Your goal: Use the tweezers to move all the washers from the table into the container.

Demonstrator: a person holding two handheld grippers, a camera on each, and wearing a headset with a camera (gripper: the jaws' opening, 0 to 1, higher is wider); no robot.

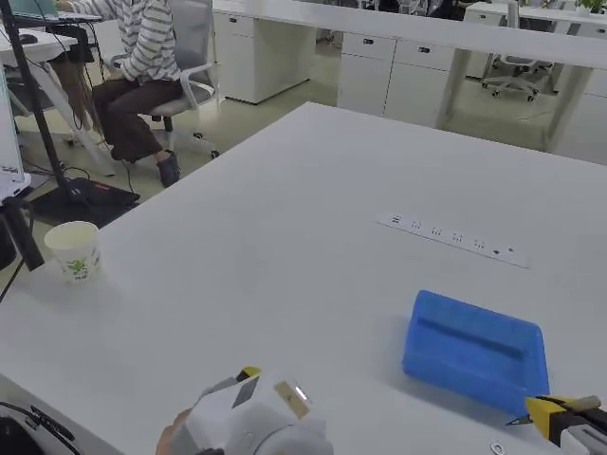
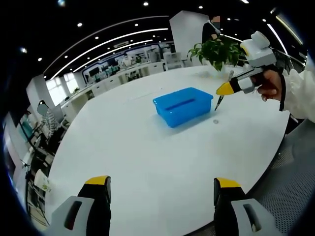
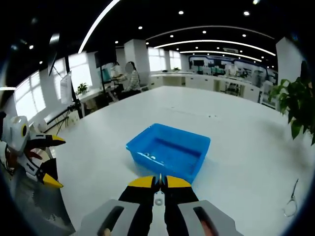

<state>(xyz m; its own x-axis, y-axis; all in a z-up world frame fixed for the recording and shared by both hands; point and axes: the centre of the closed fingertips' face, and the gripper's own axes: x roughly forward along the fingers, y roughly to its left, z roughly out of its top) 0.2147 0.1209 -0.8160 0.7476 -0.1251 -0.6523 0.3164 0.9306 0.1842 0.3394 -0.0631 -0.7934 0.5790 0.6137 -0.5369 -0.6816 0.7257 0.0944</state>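
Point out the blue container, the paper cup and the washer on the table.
blue container (image 1: pixel 474 353): head view, its centre.
paper cup (image 1: pixel 74 251): head view, its side wall.
washer (image 2: pixel 215 121): left gripper view, the whole small ring.

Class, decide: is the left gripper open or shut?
Open. The left gripper has its two yellow-tipped jaws standing wide apart, gripping nothing.

White table (image 1: pixel 285 237) — container (image 1: pixel 474 349), cup (image 1: pixel 74 248), washer (image 1: pixel 496 447)

Glossy blue plastic container (image 1: pixel 474 355), smooth matt white table (image 1: pixel 285 265), tweezers (image 2: pixel 218 102) probably bare metal.
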